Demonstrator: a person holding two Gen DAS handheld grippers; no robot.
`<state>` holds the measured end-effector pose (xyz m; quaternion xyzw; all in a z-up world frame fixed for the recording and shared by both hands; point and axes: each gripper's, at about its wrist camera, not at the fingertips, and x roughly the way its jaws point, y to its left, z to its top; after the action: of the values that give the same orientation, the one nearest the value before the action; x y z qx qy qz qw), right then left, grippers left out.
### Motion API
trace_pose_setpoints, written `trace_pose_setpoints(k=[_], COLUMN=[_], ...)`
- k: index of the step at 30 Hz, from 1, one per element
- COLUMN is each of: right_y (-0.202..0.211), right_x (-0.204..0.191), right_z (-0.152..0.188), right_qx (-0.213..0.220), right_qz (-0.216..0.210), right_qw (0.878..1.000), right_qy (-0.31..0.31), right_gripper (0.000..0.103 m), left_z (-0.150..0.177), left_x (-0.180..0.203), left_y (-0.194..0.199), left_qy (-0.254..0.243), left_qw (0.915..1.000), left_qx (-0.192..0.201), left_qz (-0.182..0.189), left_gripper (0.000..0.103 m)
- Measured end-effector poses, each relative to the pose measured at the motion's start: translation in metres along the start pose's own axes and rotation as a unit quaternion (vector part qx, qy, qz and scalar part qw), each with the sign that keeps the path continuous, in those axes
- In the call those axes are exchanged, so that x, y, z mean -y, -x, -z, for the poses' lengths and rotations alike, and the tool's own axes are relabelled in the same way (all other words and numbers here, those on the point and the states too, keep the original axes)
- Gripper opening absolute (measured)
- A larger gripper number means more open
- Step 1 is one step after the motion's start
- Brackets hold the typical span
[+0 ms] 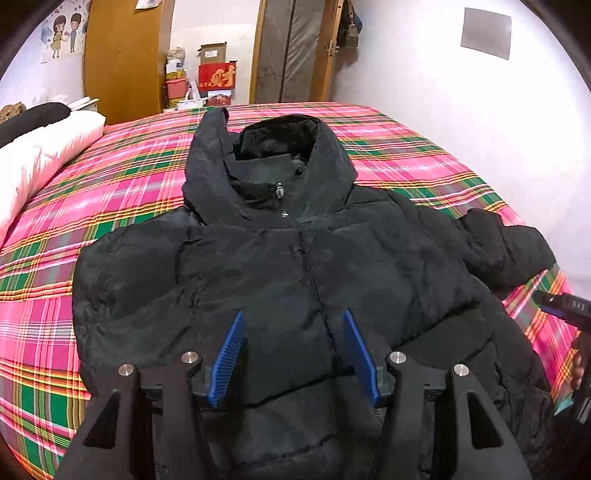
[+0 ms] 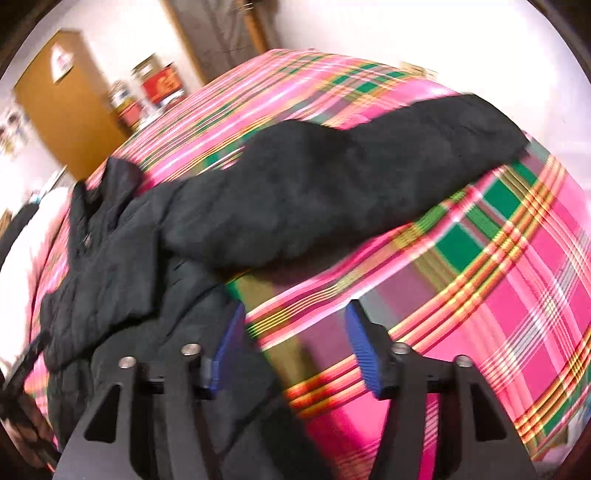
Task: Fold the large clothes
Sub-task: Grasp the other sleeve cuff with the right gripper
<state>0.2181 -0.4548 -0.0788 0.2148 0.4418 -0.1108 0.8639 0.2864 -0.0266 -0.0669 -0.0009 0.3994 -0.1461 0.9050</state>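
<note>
Plaid bedspread [image 1: 122,192], white pillow [image 1: 44,147], wooden wardrobe [image 1: 122,55], red box [image 1: 217,75], wall poster [image 1: 64,31]

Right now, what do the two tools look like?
Both look alike. The left tool and right tool each have matte black angular fingers with triangular cut-outs, round silver bolt heads and blue ribbed pads. No cables or sleeves show.
</note>
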Motion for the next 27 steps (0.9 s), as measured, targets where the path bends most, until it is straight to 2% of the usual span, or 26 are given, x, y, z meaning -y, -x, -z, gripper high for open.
trace_pose_setpoints(k=[8, 11, 18, 21, 22, 24, 27], right_y=[-0.031, -0.038, -0.053, -0.057, -0.058, -0.057, -0.046], right_x=[0.081, 0.104, 0.117, 0.114, 0.11, 0.104, 0.095], right_z=[-0.043, -0.055, -0.084, -0.094, -0.096, -0.097, -0.101], right_qx=[0.015, 0.03, 0.067, 0.077, 0.076, 0.073, 0.069], right_qz=[0.025, 0.008, 0.0, 0.013, 0.028, 0.032, 0.031], right_qw=[0.995, 0.99, 0.987, 0.987, 0.988, 0.989, 0.99], right_qy=[-0.098, -0.135, -0.148, -0.139, -0.132, -0.124, -0.119], right_gripper=[0.059, 0.059, 0.059, 0.058, 0.055, 0.022, 0.012], left_z=[0.0, 0.001, 0.005, 0.005, 0.005, 0.005, 0.003], left_x=[-0.026, -0.034, -0.033, -0.033, -0.033, -0.033, -0.034], left_y=[-0.018, -0.023, -0.034, -0.035, -0.036, -0.036, -0.035], left_qy=[0.041, 0.055, 0.053, 0.054, 0.054, 0.053, 0.055], left_qw=[0.9983, 0.9974, 0.997, 0.9969, 0.9969, 0.997, 0.9969], left_qx=[-0.014, -0.02, -0.026, -0.026, -0.026, -0.027, -0.027], left_qz=[-0.039, -0.043, -0.049, -0.05, -0.05, -0.051, -0.049], left_gripper=[0.057, 0.058, 0.058, 0.058, 0.058, 0.058, 0.058])
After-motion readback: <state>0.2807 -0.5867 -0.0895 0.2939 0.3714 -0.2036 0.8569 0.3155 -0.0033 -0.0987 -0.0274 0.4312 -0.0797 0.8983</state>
